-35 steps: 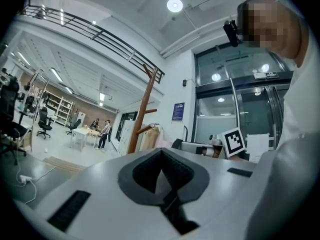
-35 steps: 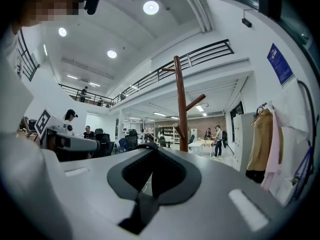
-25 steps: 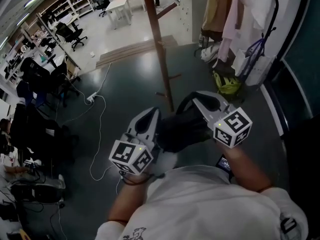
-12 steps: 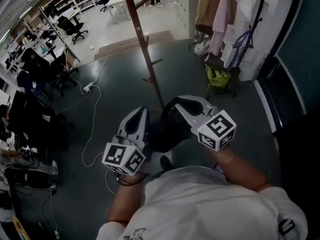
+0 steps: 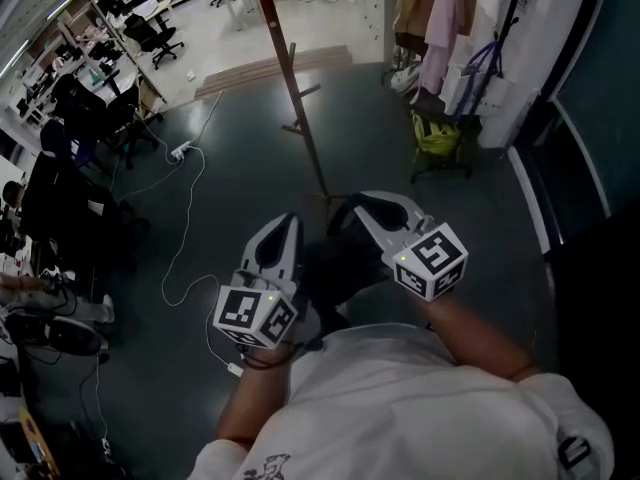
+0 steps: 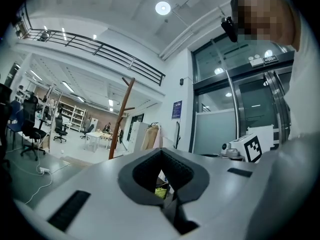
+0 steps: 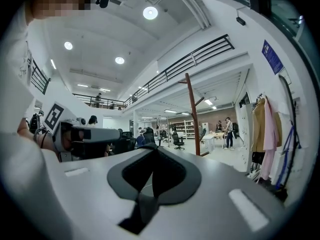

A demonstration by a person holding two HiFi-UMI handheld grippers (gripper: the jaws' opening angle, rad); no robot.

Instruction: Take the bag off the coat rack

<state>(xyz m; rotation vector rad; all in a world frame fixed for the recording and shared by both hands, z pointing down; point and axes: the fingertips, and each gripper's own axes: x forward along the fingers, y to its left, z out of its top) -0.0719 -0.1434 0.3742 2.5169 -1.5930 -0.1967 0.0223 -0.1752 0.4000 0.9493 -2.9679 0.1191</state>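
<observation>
L gripper (image 5: pixel 283 226), R gripper (image 5: pixel 352 206) closed, empty; coat rack (image 5: pixel 292 78) ahead.

The tall brown wooden coat rack pole (image 5: pixel 292 88) now stands farther from both grippers than a second ago and looks thinner. The right gripper (image 5: pixel 345 206) has come a little closer to the left gripper (image 5: pixel 284 224).

The brown wooden coat-rack pole (image 5: pixel 291 78) runs out past the head view's top edge, hiding its upper pegs. The pale hanging garments (image 5: pixel 440 18) at the top right corner are cropped too. A dark shape (image 5: pixel 335 263) is partly covered by the left gripper (image 5: pixel 282 230) and right gripper (image 5: pixel 352 208) and is unidentifiable.
</observation>
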